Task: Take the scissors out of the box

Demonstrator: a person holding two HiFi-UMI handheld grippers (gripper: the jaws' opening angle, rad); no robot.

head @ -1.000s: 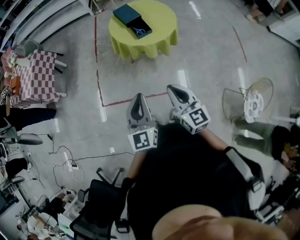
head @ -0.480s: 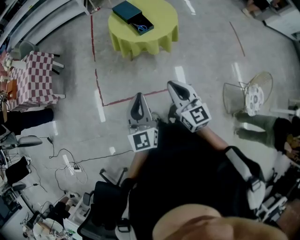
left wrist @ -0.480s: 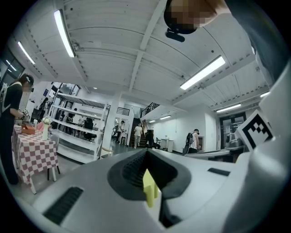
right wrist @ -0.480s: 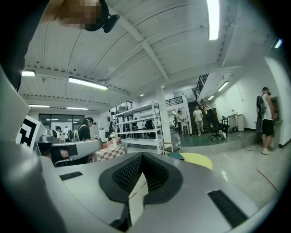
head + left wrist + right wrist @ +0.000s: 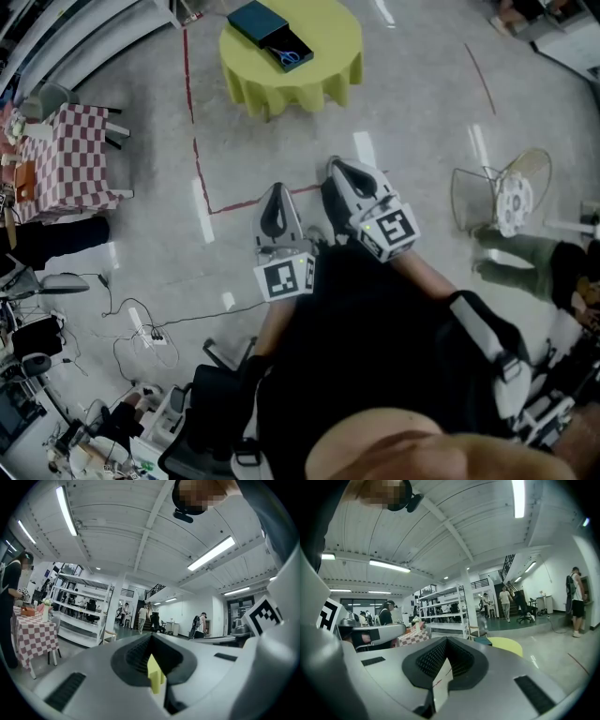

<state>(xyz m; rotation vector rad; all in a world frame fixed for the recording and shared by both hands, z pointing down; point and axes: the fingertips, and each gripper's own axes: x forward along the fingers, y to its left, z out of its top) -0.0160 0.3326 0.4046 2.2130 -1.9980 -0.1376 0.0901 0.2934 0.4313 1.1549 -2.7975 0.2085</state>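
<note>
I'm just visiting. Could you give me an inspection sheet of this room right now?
Surface: round yellow-clothed table, far ahead.
Job's things: open dark box on it; blue-handled scissors inside.
Clutter: nothing seen on that table.
Grippers: left tongs and right tongs shut, empty, far from the table.
Cables: cords and a power strip on the floor, left.
Surroundings: checkered table, wire chair, office chair, red floor tape.
</note>
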